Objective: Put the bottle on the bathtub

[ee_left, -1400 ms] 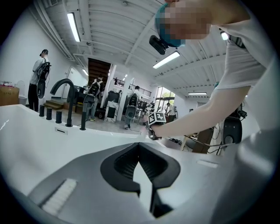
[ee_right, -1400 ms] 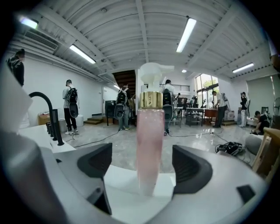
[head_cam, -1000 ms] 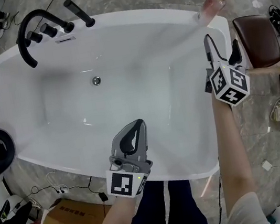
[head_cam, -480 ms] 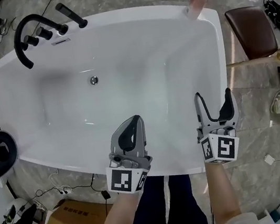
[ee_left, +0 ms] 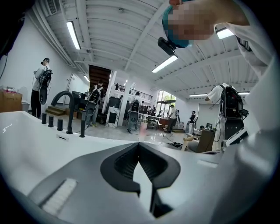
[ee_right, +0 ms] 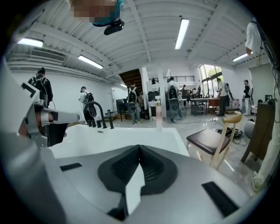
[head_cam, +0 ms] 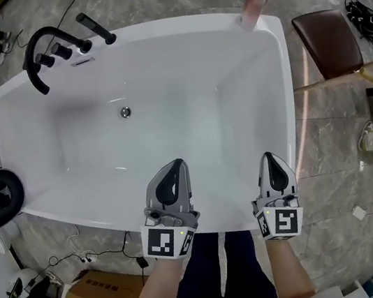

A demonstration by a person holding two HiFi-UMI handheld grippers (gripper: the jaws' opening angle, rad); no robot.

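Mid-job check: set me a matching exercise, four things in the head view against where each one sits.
1. pink pump bottle
2. black curved metal faucet
3. round metal drain
4. brown cushioned chair seat

A. basin bottom of the white bathtub
B. on the grey marble floor, right of the bathtub
C. bathtub rim, far right corner
D. bathtub rim, far left corner

Pairs: 1-C, 2-D, 3-A, 4-B

We see a white bathtub (head_cam: pixel 174 76), black faucet (head_cam: pixel 36 60), pink bottle (head_cam: pixel 250 8) with gold cap, dark brown chair (head_cam: pixel 327 43), grey marbled floor (head_cam: pixel 336 155). Left gripper (head_cam: pixel 177 163) and right gripper (head_cam: pixel 270 156) are grey, with black-and-white square markers.
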